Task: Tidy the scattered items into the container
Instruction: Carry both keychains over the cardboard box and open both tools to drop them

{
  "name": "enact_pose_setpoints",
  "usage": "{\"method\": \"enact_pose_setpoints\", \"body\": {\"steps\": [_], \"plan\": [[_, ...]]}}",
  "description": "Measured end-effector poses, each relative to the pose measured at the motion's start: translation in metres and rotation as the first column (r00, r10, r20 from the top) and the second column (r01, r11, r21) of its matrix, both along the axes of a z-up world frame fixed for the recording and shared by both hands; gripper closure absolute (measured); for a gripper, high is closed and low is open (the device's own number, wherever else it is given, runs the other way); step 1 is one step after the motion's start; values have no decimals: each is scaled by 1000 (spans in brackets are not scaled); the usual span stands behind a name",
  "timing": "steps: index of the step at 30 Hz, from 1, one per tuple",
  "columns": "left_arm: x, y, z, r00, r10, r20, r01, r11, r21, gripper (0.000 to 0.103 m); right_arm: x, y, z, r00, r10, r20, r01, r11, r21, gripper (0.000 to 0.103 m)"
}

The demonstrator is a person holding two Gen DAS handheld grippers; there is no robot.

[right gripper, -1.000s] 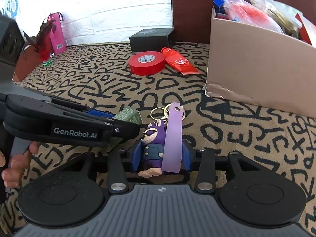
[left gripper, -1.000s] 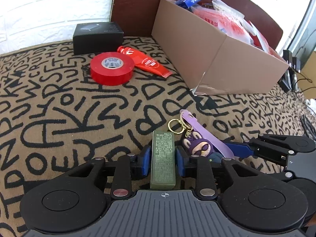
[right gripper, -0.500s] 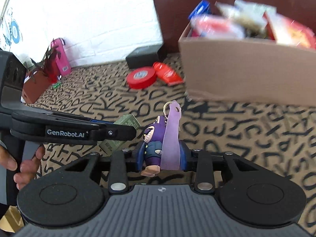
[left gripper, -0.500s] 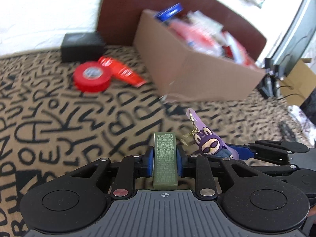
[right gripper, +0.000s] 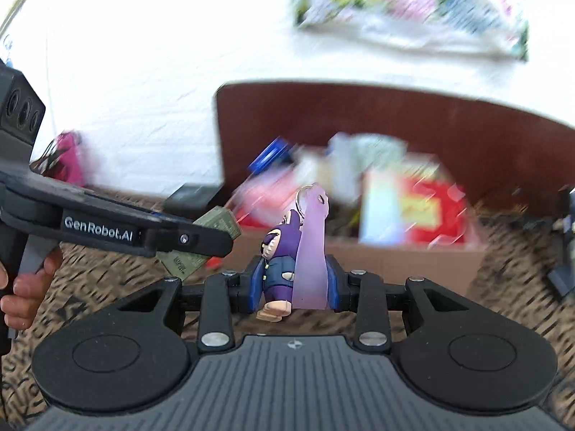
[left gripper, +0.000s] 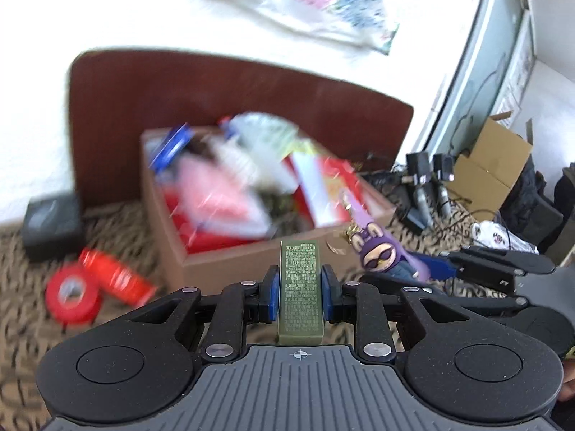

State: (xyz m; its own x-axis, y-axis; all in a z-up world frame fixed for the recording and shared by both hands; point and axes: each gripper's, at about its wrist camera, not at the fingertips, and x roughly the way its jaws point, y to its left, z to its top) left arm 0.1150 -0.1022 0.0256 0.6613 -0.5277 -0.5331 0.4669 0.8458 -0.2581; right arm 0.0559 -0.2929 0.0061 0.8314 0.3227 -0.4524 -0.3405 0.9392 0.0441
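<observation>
Left wrist view: the green box (left gripper: pixel 299 289) sits clamped upright between the blue pads of the left gripper (left gripper: pixel 299 287) at lower centre, its printed face toward the lens; the fine print is too small to read. Just right of it, the purple keychain figure (left gripper: pixel 381 256) with its lilac strap is pinched by the right gripper (left gripper: pixel 429 269), which reaches in from the right edge.

Right wrist view: the right gripper (right gripper: pixel 293 282) is closed narrowly on the keychain figure (right gripper: pixel 278 262) and strap, which stand upright between the blue pads at centre. At the left, the left gripper (right gripper: pixel 215 231) holds the green box (right gripper: pixel 215 221) with a corner poking past its fingers; "GenRobot.AI" reads white along its arm. A hand (right gripper: pixel 25 287) grips the handle at the far left edge.

Behind both, the open cardboard box (left gripper: pixel 222 264) is heaped with blurred packets, its near wall just beyond the held items. A red tape roll (left gripper: pixel 72 298), a red tube (left gripper: pixel 115 276) and a black box (left gripper: pixel 52 226) lie at left on the lettered cloth (left gripper: pixel 21 323), well apart from the carton.
</observation>
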Motion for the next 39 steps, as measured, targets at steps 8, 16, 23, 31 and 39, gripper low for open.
{"method": "enact_pose_setpoints", "body": {"steps": [8,16,23,31,39], "plan": [[70,-58,2,1000,11,-10,-11,1000,17,82,66,-50,17,996,-92,-3,92,994,51,64],[121,-76,-22,998,50,-23,-48,996,81,82,126,-65,9,992,-121,-20,122,991,56,64],[129,-70,-37,999,31,-33,-28,997,67,75,169,-64,-3,990,-132,-42,134,990,47,64],[127,-57,-32,997,62,-34,-62,998,-6,13,204,-53,-13,988,-150,-31,150,989,10,51],[108,-54,-19,995,73,61,-75,997,30,6,187,-56,-11,985,-174,1,174,984,-49,35]]}}
